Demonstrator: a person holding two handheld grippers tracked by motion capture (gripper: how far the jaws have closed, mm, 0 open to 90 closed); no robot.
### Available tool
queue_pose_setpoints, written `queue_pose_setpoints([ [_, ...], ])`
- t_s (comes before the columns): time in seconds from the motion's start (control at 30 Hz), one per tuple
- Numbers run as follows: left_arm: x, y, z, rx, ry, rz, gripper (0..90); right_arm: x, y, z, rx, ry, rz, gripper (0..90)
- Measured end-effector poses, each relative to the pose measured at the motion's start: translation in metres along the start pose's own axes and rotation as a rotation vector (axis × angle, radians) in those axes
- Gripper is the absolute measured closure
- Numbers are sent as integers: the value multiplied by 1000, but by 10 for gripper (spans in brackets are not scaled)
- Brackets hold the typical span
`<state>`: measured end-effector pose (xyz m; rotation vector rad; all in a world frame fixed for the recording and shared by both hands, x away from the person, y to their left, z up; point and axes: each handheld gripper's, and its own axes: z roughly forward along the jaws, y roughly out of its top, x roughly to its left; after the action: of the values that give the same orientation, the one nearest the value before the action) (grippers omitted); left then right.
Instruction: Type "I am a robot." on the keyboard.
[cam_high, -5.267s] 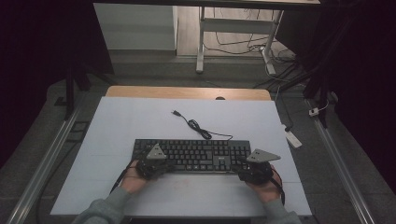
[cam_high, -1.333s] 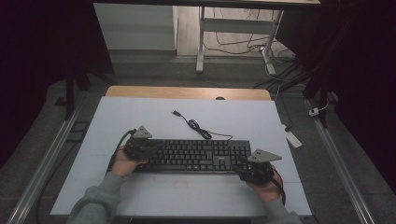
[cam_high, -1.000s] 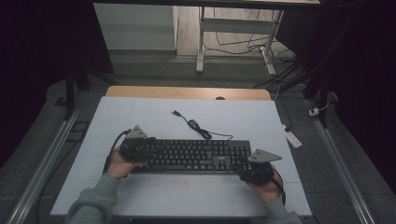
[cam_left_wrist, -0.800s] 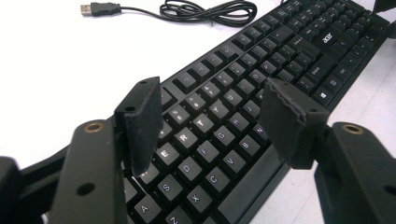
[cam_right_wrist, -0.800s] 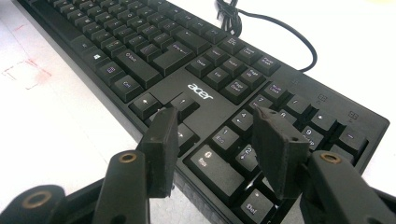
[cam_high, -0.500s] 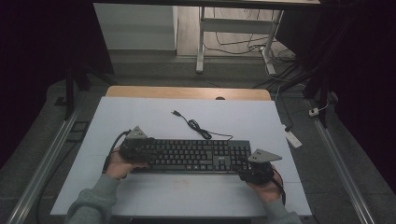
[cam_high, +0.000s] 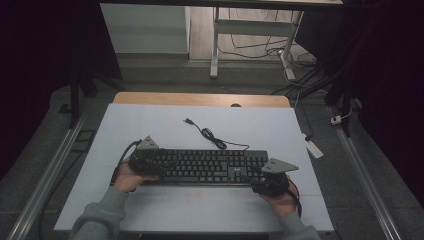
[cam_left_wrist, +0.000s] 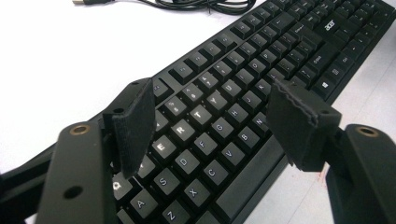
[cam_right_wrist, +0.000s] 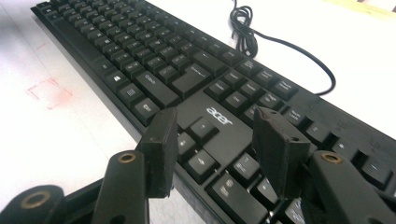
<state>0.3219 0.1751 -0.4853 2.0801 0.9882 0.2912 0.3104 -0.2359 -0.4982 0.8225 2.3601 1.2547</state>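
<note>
Keyboard (cam_high: 200, 166) lies flat across the white table (cam_high: 150, 125), its cable (cam_high: 210, 135) trailing off beyond the claws toward the far edge. What has just changed is at its left end: the left gripper (cam_left_wrist: 212, 123) has just been opening, and its jaws now stand wide apart above the letter keys, pads clear of the black case with nothing pressed between them. Compared with a second or so back, the keyboard sits where it did, so this reads as a release after setting that end down. The right gripper (cam_right_wrist: 215, 140) hovers over the right end, above the arrow keys, its jaws apart with no pad pressing on the keys or the case. My judgement is that the placing is done on the left side, and the keyboard now rests on the table under its own weight.
</note>
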Motion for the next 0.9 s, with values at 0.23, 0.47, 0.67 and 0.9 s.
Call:
queue_pose_setpoints([
  [0.23, 0, -1, 1, 10, -2, 1, 322, 4, 8, 8, -8, 13, -11, 507],
  [0.47, 0, -1, 2, 13, -5, 5, 318, 12, 19, 19, -12, 37, -21, 512],
  [0.67, -1, -1, 3, 21, -6, 10, 314, 21, 33, 34, -10, 66, -48, 567],
  [0.9, -1, -2, 4, 25, -4, 17, 313, 28, 48, 53, -3, 115, -48, 712],
])
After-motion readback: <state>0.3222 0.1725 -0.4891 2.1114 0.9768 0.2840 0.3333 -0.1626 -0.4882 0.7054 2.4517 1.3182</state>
